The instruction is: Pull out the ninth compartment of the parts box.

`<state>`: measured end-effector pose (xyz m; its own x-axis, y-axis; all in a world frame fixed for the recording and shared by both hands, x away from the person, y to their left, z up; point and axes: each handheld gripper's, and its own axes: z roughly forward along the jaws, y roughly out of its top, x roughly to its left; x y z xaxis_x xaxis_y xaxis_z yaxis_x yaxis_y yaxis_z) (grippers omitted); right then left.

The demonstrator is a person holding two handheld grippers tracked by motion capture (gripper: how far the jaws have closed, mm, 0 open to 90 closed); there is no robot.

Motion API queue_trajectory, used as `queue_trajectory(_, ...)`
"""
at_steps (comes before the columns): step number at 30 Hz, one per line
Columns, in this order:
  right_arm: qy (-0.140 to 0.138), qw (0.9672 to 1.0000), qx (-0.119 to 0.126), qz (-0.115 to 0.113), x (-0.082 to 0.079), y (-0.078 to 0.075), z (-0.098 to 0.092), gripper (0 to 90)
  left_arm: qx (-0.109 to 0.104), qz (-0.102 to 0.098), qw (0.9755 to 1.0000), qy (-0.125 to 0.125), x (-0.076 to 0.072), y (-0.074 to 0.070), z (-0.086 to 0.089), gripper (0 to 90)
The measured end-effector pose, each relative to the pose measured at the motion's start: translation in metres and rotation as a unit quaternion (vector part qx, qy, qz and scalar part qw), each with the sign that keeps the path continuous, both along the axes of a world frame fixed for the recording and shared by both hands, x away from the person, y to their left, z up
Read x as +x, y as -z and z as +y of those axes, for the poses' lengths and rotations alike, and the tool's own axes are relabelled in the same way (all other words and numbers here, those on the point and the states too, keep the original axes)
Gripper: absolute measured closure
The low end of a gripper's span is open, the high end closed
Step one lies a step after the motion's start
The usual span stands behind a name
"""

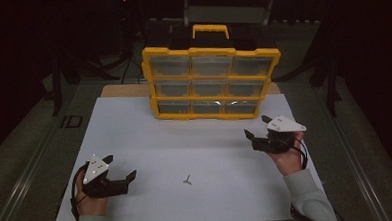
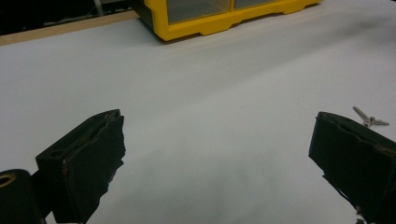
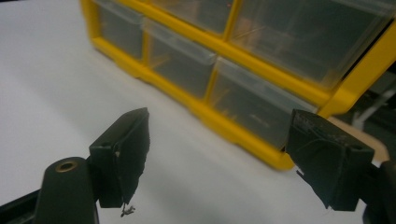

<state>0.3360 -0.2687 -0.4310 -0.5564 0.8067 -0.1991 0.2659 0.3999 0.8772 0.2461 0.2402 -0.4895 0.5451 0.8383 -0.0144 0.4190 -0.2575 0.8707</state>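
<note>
Your L gripper (image 1: 120, 167) & R gripper (image 1: 255, 127): fingers released, nothing held. Wing screw (image 1: 187, 180) lies on desk (image 1: 150, 137), just past L fingers' right tip; yellow organizer (image 1: 210, 82) ahead of R fingers.

Glossy yellow plastic organiser (image 1: 212, 82), matt white table (image 1: 150, 142)

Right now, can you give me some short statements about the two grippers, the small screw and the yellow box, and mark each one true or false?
1. The left gripper is open and holds nothing. True.
2. The small screw lies inside a drawer. False: it lies on the white table.
3. The yellow box has three rows of clear drawers. True.
4. The right gripper is shut on the screw. False: it is open, near the box.
</note>
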Motion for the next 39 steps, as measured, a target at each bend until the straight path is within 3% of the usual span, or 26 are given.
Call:
queue_trajectory(8,0.009,0.9999,-0.003,-0.007,0.035,-0.010,0.008,23.4,0.001,0.002,1.0000,0.002,0.000,0.000,-0.001,4.0)
queue_trajectory(13,0.014,0.9996,-0.021,-0.010,0.053,-0.009,0.017,23.9,0.002,0.003,1.0000,0.003,0.000,0.001,-0.002,4.0)
queue_trajectory(19,0.027,0.9970,-0.072,-0.011,0.071,0.003,0.029,24.0,0.006,0.003,1.0000,0.006,0.000,0.001,-0.002,4.0)
queue_trajectory(24,0.038,0.9883,-0.145,-0.026,0.077,0.009,0.039,25.8,0.006,0.003,1.0000,0.007,0.000,0.001,-0.002,4.0)
queue_trajectory(28,0.048,0.9765,-0.206,-0.041,0.081,0.013,0.043,28.1,0.007,0.004,0.9999,0.008,0.000,0.001,-0.003,4.0)
queue_trajectory(31,0.051,0.9619,-0.263,-0.055,0.083,0.016,0.045,30.3,0.009,0.004,0.9999,0.010,0.000,0.001,-0.004,4.0)
queue_trajectory(35,0.051,0.9428,-0.321,-0.075,0.084,0.021,0.051,32.2,0.008,0.004,0.9999,0.009,0.000,0.001,-0.003,4.0)
queue_trajectory(36,0.046,0.9333,-0.347,-0.081,0.084,0.020,0.052,33.7,0.008,0.004,0.9999,0.010,0.000,0.001,-0.004,4.0)
queue_trajectory(39,0.046,0.9128,-0.393,-0.101,0.085,0.023,0.057,36.7,0.009,0.004,0.9999,0.010,0.000,0.001,-0.004,4.0)
